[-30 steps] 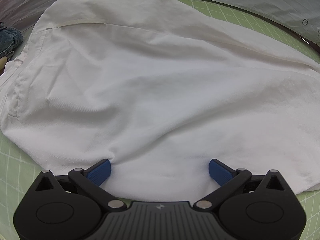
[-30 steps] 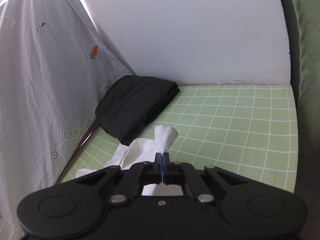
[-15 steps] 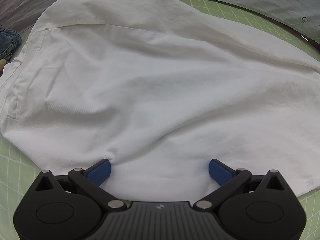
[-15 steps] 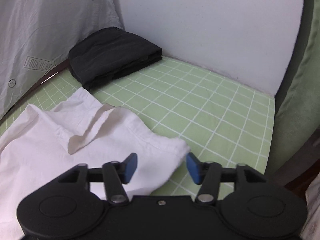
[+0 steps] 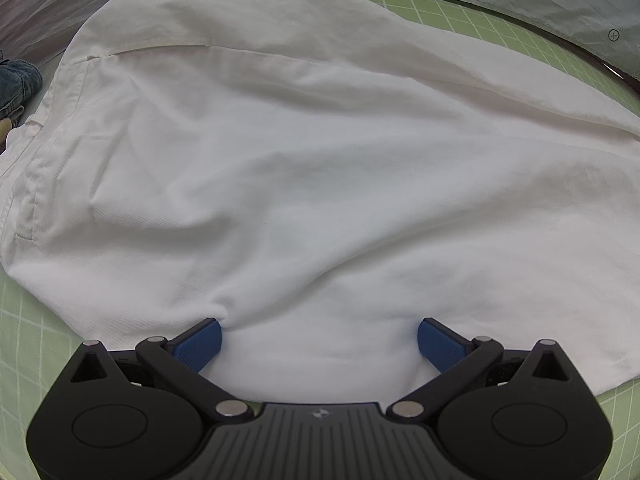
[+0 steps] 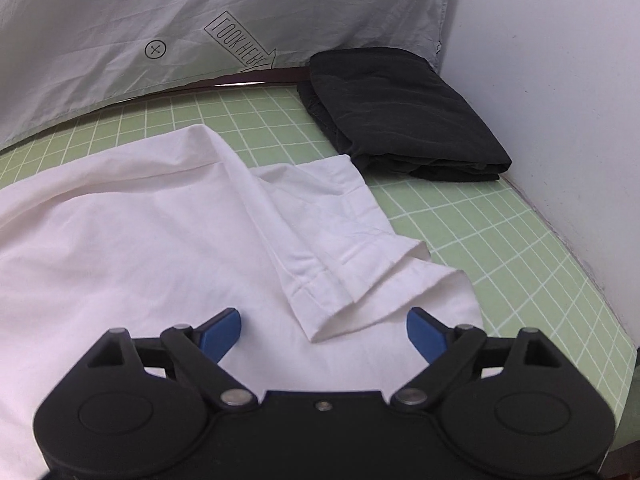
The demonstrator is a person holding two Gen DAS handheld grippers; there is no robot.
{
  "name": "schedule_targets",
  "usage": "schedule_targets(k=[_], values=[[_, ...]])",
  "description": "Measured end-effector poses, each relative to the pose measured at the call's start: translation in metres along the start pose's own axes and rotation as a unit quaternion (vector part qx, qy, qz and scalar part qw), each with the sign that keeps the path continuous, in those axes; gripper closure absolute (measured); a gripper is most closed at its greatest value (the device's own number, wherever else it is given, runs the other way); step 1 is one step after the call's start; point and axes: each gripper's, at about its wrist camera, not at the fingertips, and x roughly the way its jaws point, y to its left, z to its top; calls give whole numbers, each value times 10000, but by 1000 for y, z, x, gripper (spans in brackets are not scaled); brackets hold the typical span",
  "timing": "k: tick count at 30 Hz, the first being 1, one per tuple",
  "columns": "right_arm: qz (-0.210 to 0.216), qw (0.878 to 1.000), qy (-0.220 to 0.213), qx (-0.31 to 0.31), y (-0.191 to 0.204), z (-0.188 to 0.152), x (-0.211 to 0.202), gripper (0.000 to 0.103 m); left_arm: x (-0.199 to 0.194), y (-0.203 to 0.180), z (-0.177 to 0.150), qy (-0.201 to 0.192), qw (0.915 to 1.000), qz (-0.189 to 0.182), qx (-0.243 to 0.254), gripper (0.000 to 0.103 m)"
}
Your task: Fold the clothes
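Note:
A white garment lies spread on the green grid mat, with a seam and waistband at its left side. My left gripper is open, its blue pads resting on the garment's near edge. In the right wrist view the same white garment shows a folded-over hemmed end. My right gripper is open and empty, just above the hem's corner, holding nothing.
A folded black garment lies at the far right of the mat, against a white wall. A grey printed sheet hangs behind the mat. Denim shows at the far left.
My right gripper has let go of the white fabric, opened wide, and swung left and down over the garment's hem. My left gripper has stayed open in place.

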Motion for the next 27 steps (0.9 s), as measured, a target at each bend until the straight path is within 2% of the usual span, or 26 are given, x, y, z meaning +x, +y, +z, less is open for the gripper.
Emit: schedule_targets(k=[4, 8, 12, 14, 17, 21, 27], values=[[-71, 9998, 72, -174, -8, 19, 24, 11, 1, 0, 4, 66, 10000, 29, -48, 0], [-582, 9976, -50, -369, -26, 53, 53, 11, 1, 0, 7, 100, 9998, 56, -153, 0], [-929, 9951, -350, 28, -53, 97, 77, 11, 2, 0, 5, 96, 9994, 96, -307, 0], [-1258, 9909, -423, 239, -63, 117, 85, 11, 2, 0, 5, 93, 9993, 110, -358, 0], [-1200, 9906, -474, 455, -71, 126, 86, 11, 1, -2, 3, 94, 9990, 130, -418, 0], [-784, 9953, -373, 434, -64, 103, 72, 11, 3, -7, 4, 83, 9989, 157, -433, 0], [-317, 9982, 290, 407, -39, 21, 46, 11, -1, -2, -2, 116, 9993, 129, -339, 0]])
